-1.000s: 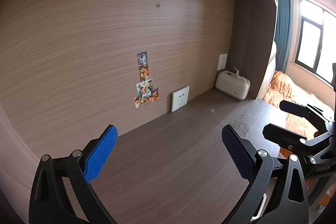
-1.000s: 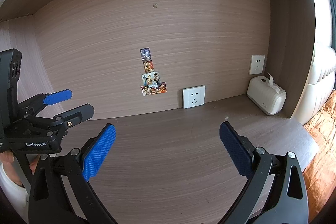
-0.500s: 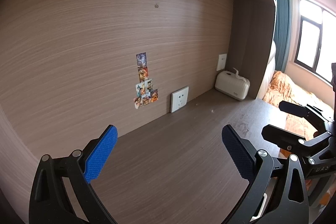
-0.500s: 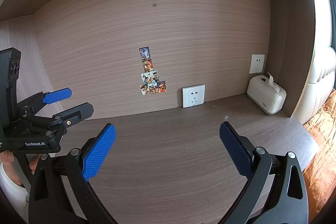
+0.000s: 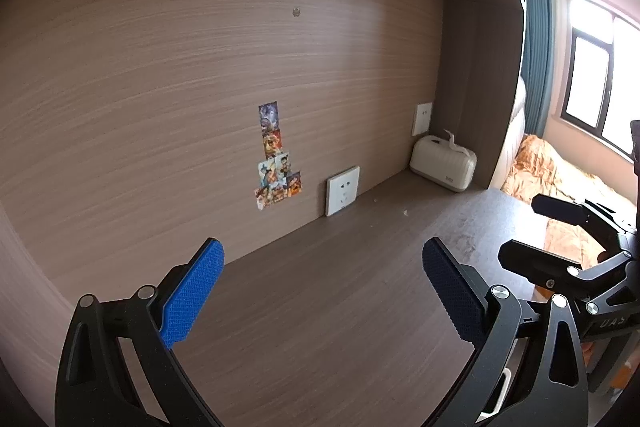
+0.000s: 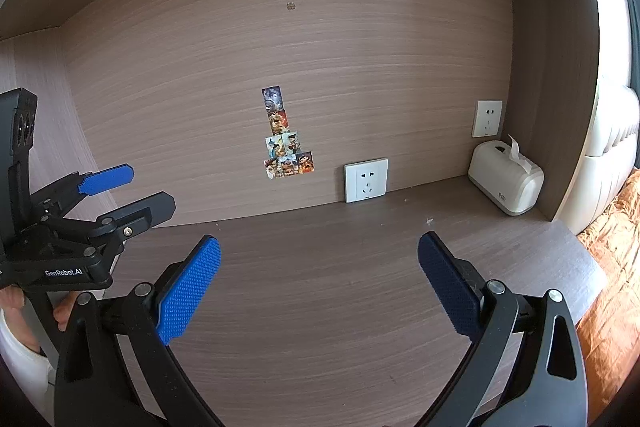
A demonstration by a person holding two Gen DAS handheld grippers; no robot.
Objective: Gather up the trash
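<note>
I've got both grippers hovering over the desk (image 6: 320,307), nothing between the pads; left gripper (image 5: 324,291) has its jaws spread wide, blue pads (image 5: 192,295) well apart; right gripper (image 6: 320,283) same, jaws spread wide, empty; in the right wrist view I see the left gripper off to the left side, its fingers parted too, with a bit of the person's hand (image 6: 60,311) on its handle; in the left wrist view the right gripper sits at the right edge over the desk's end; trash: all I can spot is small pale crumbs (image 6: 430,221) on the desk near the back wall, between the lower wall socket (image 6: 366,180) and the white tissue box (image 6: 506,177), well ahead of both grippers; can't tell what the bits are, too small; tissue box sits in the back right corner under the second socket (image 6: 487,119), a tissue sticking up from its slot; stickers (image 6: 286,143) on the back panel left of the lower socket; orange bedding (image 5: 560,187) beyond the desk's right end
</note>
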